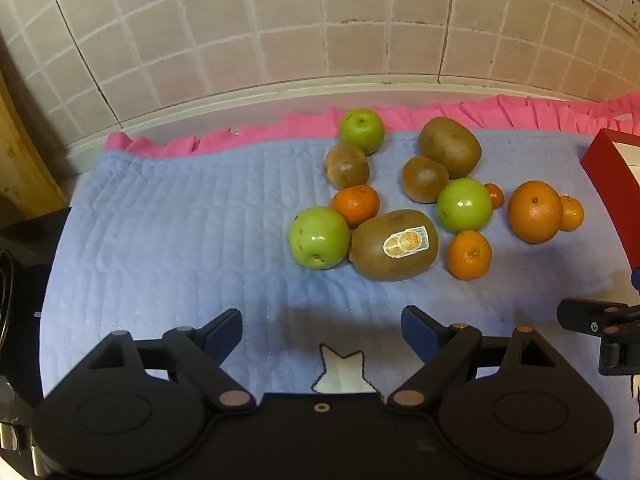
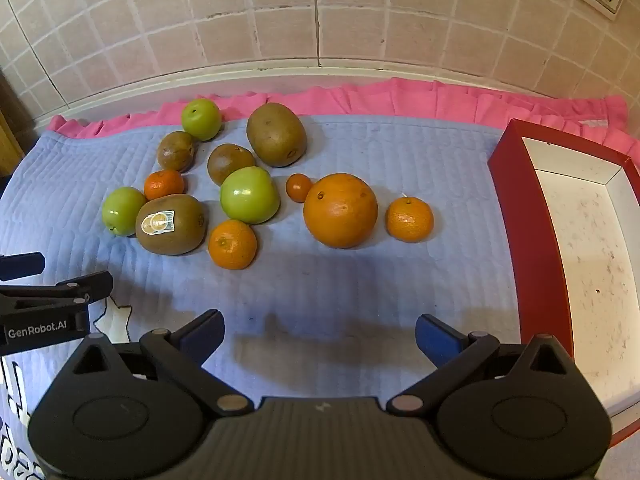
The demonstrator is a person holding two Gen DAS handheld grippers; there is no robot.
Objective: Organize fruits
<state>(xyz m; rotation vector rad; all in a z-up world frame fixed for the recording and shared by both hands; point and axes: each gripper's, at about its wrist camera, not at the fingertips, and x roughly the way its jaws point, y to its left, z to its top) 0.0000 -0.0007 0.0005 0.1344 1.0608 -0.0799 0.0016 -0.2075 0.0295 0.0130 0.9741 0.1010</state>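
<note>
Both the left tongs and the right tongs gape wide and hold nothing — each hovers over the near edge of the blue quilted mat. The fruits lie mid-mat toward the tiled wall, with a red box at the mat's right edge.

Quilted matt cloth mat, glossy green apples, fuzzy kiwis, glazed wall tiles

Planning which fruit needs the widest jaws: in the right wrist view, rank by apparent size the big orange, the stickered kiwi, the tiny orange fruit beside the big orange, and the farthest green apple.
1. Big orange
2. Stickered kiwi, only slightly smaller
3. Farthest green apple, though distance shrinks it
4. Tiny orange fruit
</note>
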